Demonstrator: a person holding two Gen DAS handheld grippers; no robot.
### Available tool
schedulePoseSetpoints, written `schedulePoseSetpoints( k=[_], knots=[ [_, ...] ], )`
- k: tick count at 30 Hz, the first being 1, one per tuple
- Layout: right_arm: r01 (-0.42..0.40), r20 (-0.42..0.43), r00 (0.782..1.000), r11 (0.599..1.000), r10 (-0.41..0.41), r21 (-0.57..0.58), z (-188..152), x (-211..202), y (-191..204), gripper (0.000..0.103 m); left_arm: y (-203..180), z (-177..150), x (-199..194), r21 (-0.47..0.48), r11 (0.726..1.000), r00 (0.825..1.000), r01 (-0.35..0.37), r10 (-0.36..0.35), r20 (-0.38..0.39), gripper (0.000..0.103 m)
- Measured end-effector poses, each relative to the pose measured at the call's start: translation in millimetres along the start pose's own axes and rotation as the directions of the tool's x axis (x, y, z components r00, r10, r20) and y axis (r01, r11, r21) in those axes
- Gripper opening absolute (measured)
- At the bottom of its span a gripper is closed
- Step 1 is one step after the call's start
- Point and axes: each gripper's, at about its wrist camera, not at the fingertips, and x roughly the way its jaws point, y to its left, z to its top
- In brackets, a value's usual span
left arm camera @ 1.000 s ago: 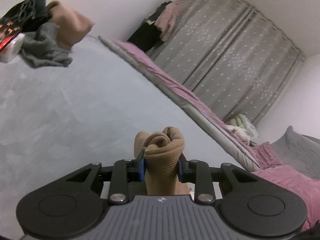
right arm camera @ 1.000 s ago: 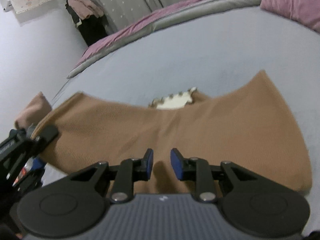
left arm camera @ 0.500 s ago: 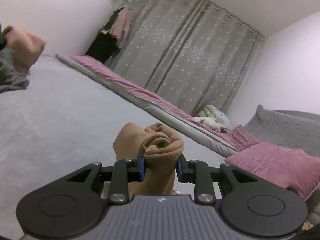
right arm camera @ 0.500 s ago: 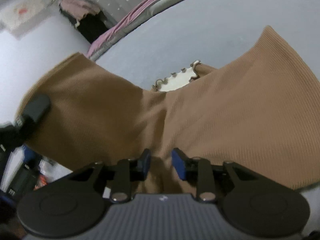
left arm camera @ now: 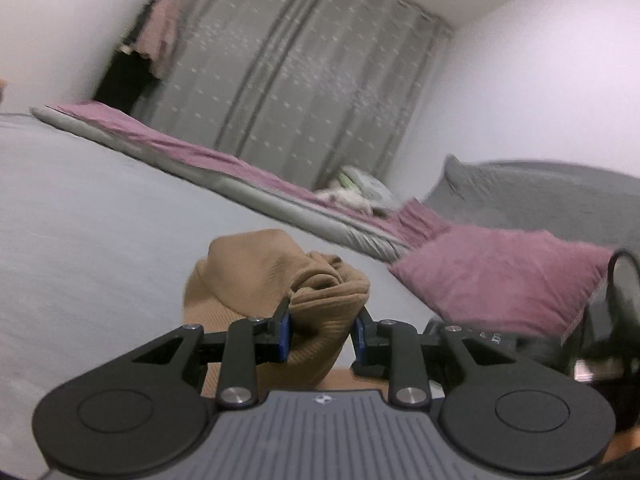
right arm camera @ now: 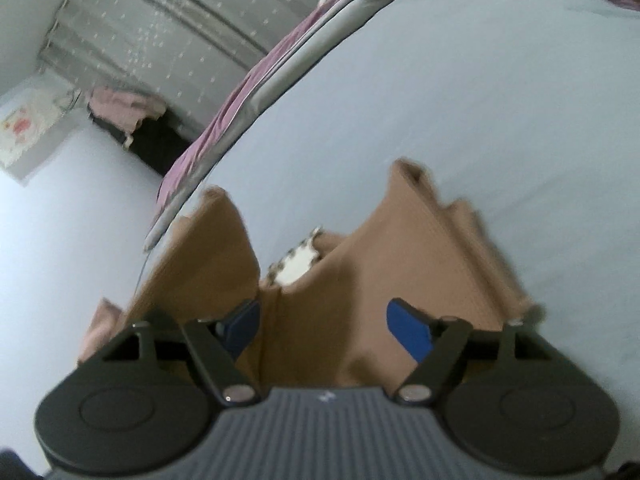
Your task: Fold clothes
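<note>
Big grey bed (left arm camera: 80, 220) fills most of both views, with grey dotted curtains (left arm camera: 304, 80) behind and a pink pillow (left arm camera: 500, 276) off to one side. The tan ribbed top (right arm camera: 400, 264) is draped over the bed. Left gripper (left arm camera: 322, 326) is pinching a bunched-up wad of it, right gripper (right arm camera: 324, 324) has its jaws spread wide over the fabric, gripping nothing

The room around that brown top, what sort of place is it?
Most likely a bedroom. The brown top is over a wide bed with a pink pillow at its head, grey curtains cover the far wall, and clothes hang in the corner.
</note>
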Motion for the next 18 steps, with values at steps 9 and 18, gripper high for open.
schedulePoseSetpoints(
  k=[9,18],
  knots=[
    [-0.073,0.031,0.997,0.987,0.07,0.14,15,-7,-39,0.075,-34,-31,20,0.115,0.992,0.987,0.061,-0.043,-0.157,0.027],
    [-0.15,-0.013,0.988,0.964,0.157,0.221,24,25,-52,0.075,-57,-39,8,0.246,0.957,0.968,0.152,-0.095,-0.231,0.049]
  ],
)
